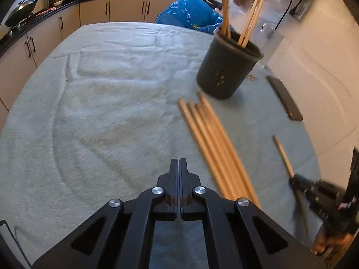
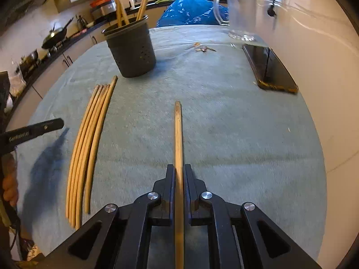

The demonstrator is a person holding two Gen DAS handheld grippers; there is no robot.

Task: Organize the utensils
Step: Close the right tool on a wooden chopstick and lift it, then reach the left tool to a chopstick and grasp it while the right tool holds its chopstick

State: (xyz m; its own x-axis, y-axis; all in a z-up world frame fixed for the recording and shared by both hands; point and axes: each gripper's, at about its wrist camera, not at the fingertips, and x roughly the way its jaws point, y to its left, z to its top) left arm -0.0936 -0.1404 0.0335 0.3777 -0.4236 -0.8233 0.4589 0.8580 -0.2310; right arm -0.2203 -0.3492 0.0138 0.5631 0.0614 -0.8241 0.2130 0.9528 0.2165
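On the tabletop (image 2: 224, 134), towel-covered:
Right tongs (image 2: 179, 170): clamped on a single chopstick (image 2: 178, 130), pointing ahead toward the holder.
Left tongs (image 1: 179, 163): shut, empty, just beside the loose chopsticks (image 1: 211, 134).
Done: several chopsticks stand in the dark holder (image 2: 132, 51).
Left: the gripped chopstick and about five lying near the holder; roughly halfway, I judge.
Right view only: phone screen (image 2: 269, 69), glass jug (image 2: 240, 13), small bits beside it.
Left view only: wall socket (image 1: 300, 11).

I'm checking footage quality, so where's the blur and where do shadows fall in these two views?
Left wrist view: motion blur smears the loose chopsticks and right gripper. Right wrist view: the left gripper casts a dark shadow on the cloth; the glass pitcher is blurred.
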